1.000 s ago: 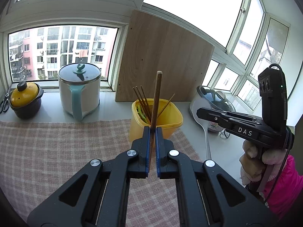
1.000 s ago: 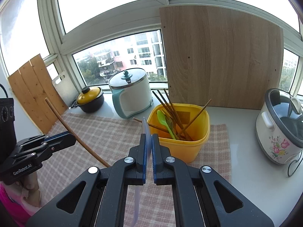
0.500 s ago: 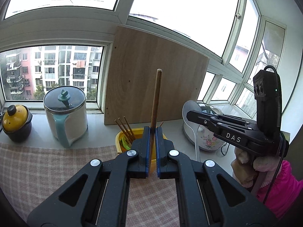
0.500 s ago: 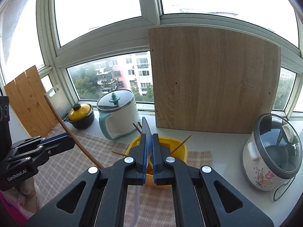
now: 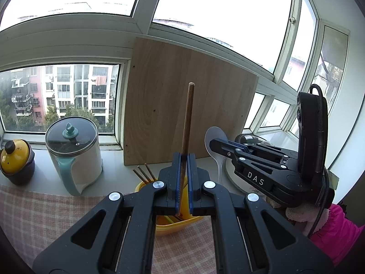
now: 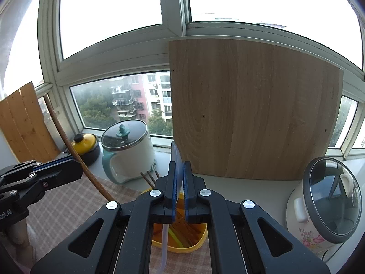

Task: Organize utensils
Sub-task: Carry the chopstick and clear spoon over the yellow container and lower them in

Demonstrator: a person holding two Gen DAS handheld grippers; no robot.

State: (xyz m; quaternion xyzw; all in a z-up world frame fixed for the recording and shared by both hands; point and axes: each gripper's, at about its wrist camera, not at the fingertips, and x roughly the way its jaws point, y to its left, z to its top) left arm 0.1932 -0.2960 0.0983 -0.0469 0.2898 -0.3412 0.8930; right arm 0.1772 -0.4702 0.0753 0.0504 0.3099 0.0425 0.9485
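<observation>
Above the yellow container [image 6: 180, 246], both tongs loaded. Left tongs [image 5: 184, 180] clenched on one wooden stick [image 5: 187, 123], standing upright from the pads, possibly a single chopstick or a long handle; lower end hidden behind the pads. Right tongs [image 6: 179, 182] clenched on one translucent plastic spoon [image 5: 215, 137], bowl rising past the pads, pale handle trailing below toward the container.

Already inside the container: three brown chopstick tips [image 5: 144, 173] showing over the rim, plus yellow-green strips at the bottom, too tangled to count. Partly done, then, judging by that: some utensils stowed, two in the air and not yet dropped in. No loose utensils visible on the checked cloth [image 5: 45, 217] covering the surface, though much of it hidden by the tongs.

Elsewhere, one of each: white electric kettle pot with glass lid [image 6: 127, 150], yellow-lidded small pot [image 6: 85, 147], floral rice cooker [image 6: 324, 207], large wooden board [image 6: 253, 105] leaning on the window, slatted wooden board [image 6: 22, 123] at far left.
</observation>
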